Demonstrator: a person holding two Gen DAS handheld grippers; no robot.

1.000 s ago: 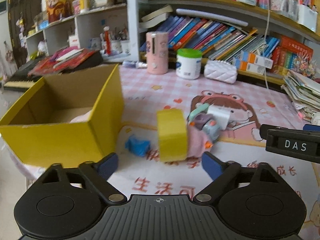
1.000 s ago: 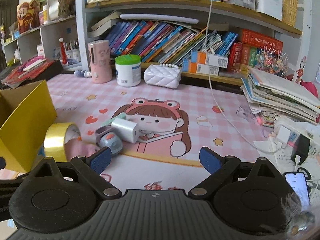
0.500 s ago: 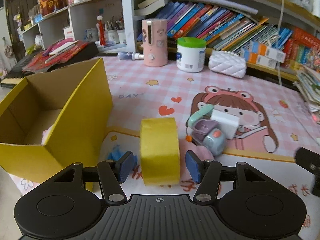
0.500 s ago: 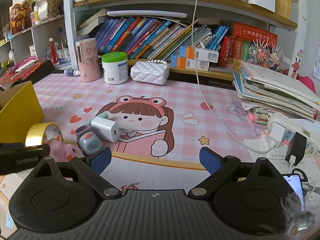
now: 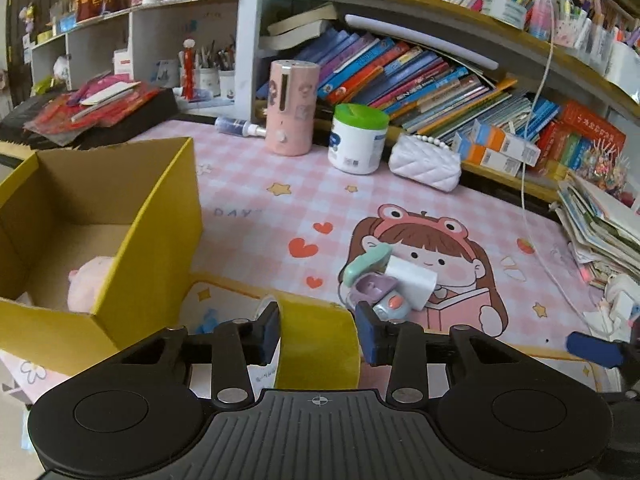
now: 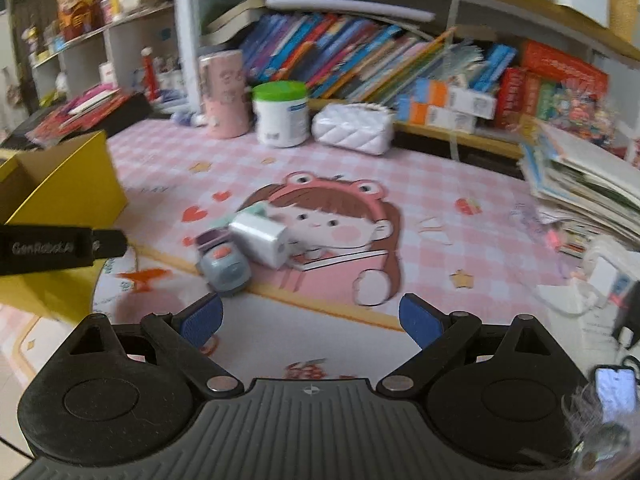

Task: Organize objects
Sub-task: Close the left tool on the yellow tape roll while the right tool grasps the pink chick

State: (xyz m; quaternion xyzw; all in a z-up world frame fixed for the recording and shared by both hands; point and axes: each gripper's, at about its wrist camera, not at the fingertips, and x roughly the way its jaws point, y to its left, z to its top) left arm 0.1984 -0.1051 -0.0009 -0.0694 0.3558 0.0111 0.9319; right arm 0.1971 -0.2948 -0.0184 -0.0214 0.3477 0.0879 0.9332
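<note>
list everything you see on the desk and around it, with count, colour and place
tape roll: 1, yellow, between left fingers
box: 1, yellow, desk left, open
plush: 1, pink, in box
charger: 1, white, mat centre
toy car: 1, grey-blue, beside charger
jar: 1, white, green lid, desk back
pink canister: 1, beside jar
purse: 1, white, right of jar
books: many, mixed, shelf
left gripper: closing on tape roll
right gripper: open, empty

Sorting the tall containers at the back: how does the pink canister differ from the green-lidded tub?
The pink canister is taller and slimmer; the green-lidded tub is shorter and wider. The canister is pink all over with small cartoon figures; the tub is white with a blue label and a green lid. Both stand upright, side by side before the bookshelf.
</note>
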